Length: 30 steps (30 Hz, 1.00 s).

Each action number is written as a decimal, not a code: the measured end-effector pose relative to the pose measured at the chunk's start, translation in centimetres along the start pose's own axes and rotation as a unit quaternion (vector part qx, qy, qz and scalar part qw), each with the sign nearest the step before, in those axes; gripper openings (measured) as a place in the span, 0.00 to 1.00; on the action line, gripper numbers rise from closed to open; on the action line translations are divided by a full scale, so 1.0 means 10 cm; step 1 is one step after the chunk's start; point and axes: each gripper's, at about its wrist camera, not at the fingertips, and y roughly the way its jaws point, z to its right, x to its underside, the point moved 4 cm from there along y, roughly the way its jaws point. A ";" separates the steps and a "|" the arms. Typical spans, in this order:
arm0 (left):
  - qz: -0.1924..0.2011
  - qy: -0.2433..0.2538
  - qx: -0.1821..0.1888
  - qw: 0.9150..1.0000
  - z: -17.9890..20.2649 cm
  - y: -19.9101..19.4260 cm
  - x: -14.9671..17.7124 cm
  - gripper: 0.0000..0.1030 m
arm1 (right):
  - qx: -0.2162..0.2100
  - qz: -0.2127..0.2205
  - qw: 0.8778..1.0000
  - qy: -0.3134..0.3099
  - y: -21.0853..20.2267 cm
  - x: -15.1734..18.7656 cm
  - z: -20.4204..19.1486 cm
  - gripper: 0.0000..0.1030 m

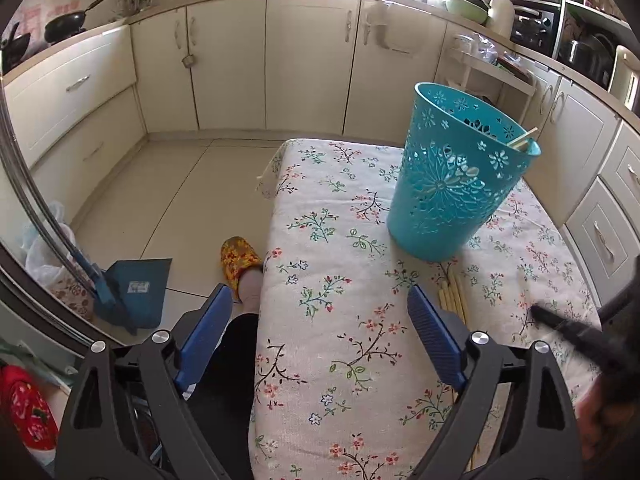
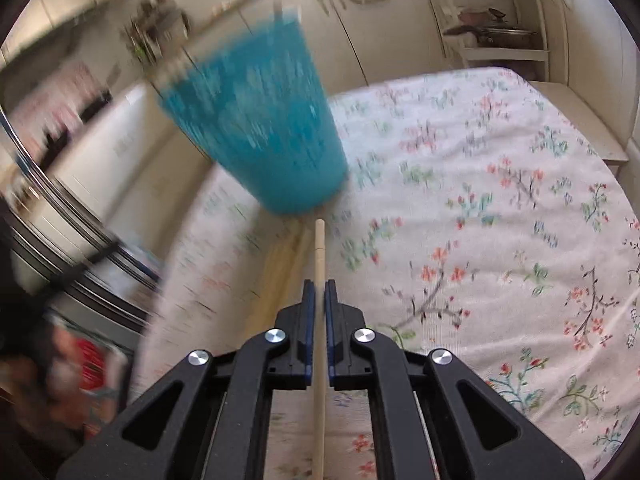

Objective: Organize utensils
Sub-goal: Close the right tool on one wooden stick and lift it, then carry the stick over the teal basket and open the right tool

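Two grippers work over a table draped in a floral cloth [image 1: 340, 320]. Left gripper [image 1: 320, 300] hangs above the near left edge of the table, jaws spread wide, blue pads well apart, nothing between them; cloth and floor show through the gap. Right gripper [image 2: 319, 292] has its jaws pressed together on a single pale wooden chopstick [image 2: 319, 248], which runs lengthwise between the pads and juts forward past the tips toward the basket.

Teal plastic basket [image 1: 452, 184] with cut-out flower pattern stands upright on the cloth, toward the far right part of the table. Chopstick ends [image 1: 522, 138] poke above its rim on the right side, so some pieces are already inside. In the right wrist view the basket is smeared by motion blur.

Small bundle of loose chopsticks [image 1: 454, 292] lies flat on the cloth just in front of the basket's base, partly hidden behind the left gripper's right finger. Right wrist view shows the same pile as a blurred pale streak to the left of the held stick.

Dark shape [image 1: 580, 332] at the right margin of the left wrist view, too blurred to make out clearly.

Person's foot in a yellow patterned slipper [image 1: 240, 258] rests on the tiled floor beside the table's left edge. Blue dustpan [image 1: 136, 292] stands on the floor further left. Cream kitchen cabinets [image 1: 240, 60] line the far walls.
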 end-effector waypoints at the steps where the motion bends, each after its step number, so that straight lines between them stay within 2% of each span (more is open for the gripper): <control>1: -0.001 0.002 0.000 1.000 0.01 -0.01 0.00 0.83 | -0.014 0.013 1.000 0.005 -0.09 -0.08 -0.04 0.06; 7: -0.001 0.011 -0.001 1.000 0.08 -0.05 0.03 0.85 | -0.088 0.086 0.992 0.023 -0.48 -0.67 -0.30 0.06; 11: -0.004 0.016 -0.001 1.000 0.12 -0.06 0.05 0.86 | -0.106 0.137 0.985 0.009 -0.59 -1.08 -0.53 0.06; 16: -0.016 0.012 0.004 1.000 0.13 0.01 0.11 0.87 | -0.078 0.216 0.973 -0.004 -0.55 -1.65 -0.75 0.06; 21: -0.030 0.005 0.008 0.999 0.12 0.11 0.21 0.87 | -0.031 0.262 0.964 -0.003 -0.36 -1.94 -0.80 0.06; 26: -0.040 -0.005 0.013 0.999 0.09 0.19 0.25 0.87 | 0.026 0.276 0.961 -0.008 -0.09 -2.03 -0.75 0.06; 30: -0.038 -0.017 0.019 0.999 0.06 0.20 0.23 0.87 | 0.040 0.267 0.963 -0.008 0.08 -1.98 -0.67 0.06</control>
